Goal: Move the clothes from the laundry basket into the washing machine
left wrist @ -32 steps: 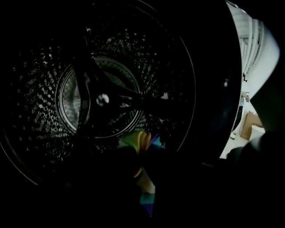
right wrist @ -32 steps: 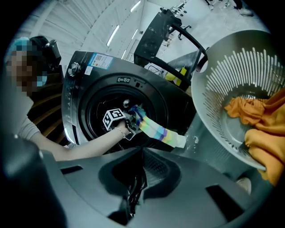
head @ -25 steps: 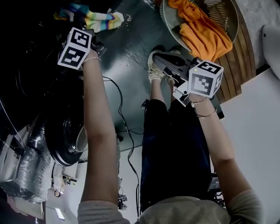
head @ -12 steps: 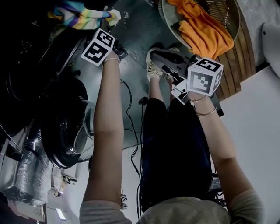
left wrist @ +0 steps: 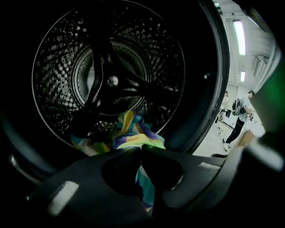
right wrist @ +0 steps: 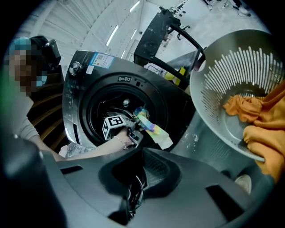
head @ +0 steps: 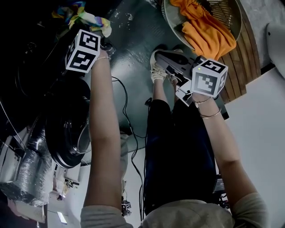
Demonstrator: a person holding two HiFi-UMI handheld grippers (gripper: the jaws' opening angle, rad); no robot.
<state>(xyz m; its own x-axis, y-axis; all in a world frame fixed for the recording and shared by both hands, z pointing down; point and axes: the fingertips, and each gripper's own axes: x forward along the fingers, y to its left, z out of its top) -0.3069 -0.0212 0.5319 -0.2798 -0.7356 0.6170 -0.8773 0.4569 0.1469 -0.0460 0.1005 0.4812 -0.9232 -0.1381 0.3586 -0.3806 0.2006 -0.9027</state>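
Observation:
A striped multicoloured cloth (left wrist: 133, 136) lies at the lower lip of the washing machine's drum (left wrist: 111, 80). One end trails out over the door rim (right wrist: 153, 129). My left gripper (left wrist: 140, 149) has just been closing and now stands shut, with the cloth showing in the slit between its fingers. In the head view the left gripper (head: 103, 38) is at the dark drum mouth, just below the cloth (head: 84, 13). My right gripper (head: 159, 57) hangs shut and empty beside the white laundry basket (head: 165, 18), which holds orange clothes (head: 207, 33).
The round machine door (head: 67, 133) stands open at the left. A black cable (head: 129, 133) runs over the dark floor by the person's shoe (head: 156, 71). The basket rests on a wooden board (head: 242, 62). A silver duct hose (head: 24, 171) lies at the lower left.
My left gripper swung right and then back left at the drum mouth. The striped cloth has bunched up and shifted left into the dark opening. The right gripper has not moved.

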